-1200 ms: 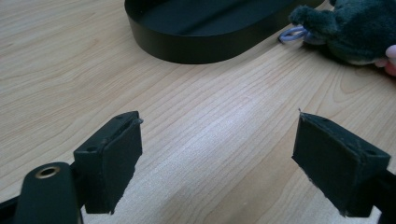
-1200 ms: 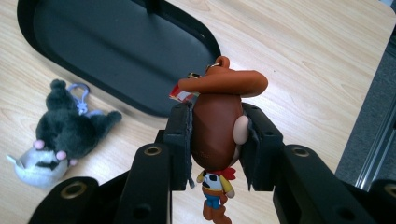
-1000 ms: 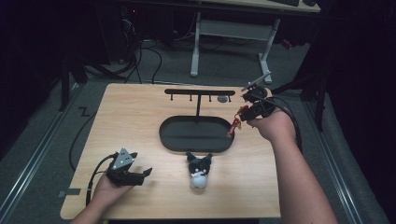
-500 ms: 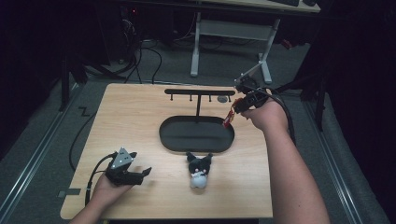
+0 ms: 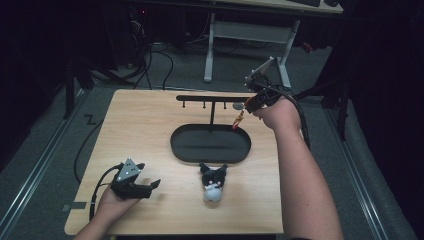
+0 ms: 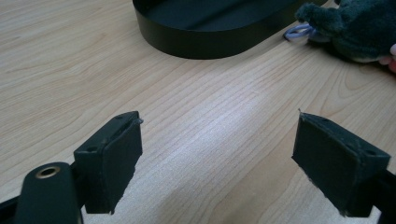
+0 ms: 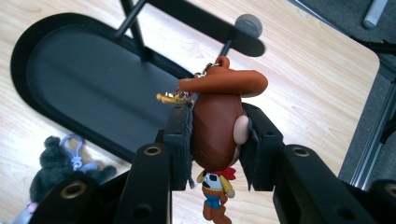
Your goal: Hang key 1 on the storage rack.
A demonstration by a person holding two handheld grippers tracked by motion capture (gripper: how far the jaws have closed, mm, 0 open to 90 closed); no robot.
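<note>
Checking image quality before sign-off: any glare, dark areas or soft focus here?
High view: surroundings nearly black, table evenly lit. Left gripper view: a pale sheen on the wood between the pads, plush toy slightly soft. Right gripper view: cowboy keychain sharp, tray softer.

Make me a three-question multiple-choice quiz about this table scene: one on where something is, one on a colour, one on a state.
1. Where does the plush toy lie?
A. in the tray
B. on the table in front of the tray
C. on the rack

2. What colour is the oval tray?
A. white
B. black
C. red

3. How is the right gripper?
A. open and empty
B. lying on the table
C. shut on the cowboy keychain

Answers: B, the plush rests on bare wood nearer the person; B, its rim and floor are black; C, both pads press the figure's head.
</note>
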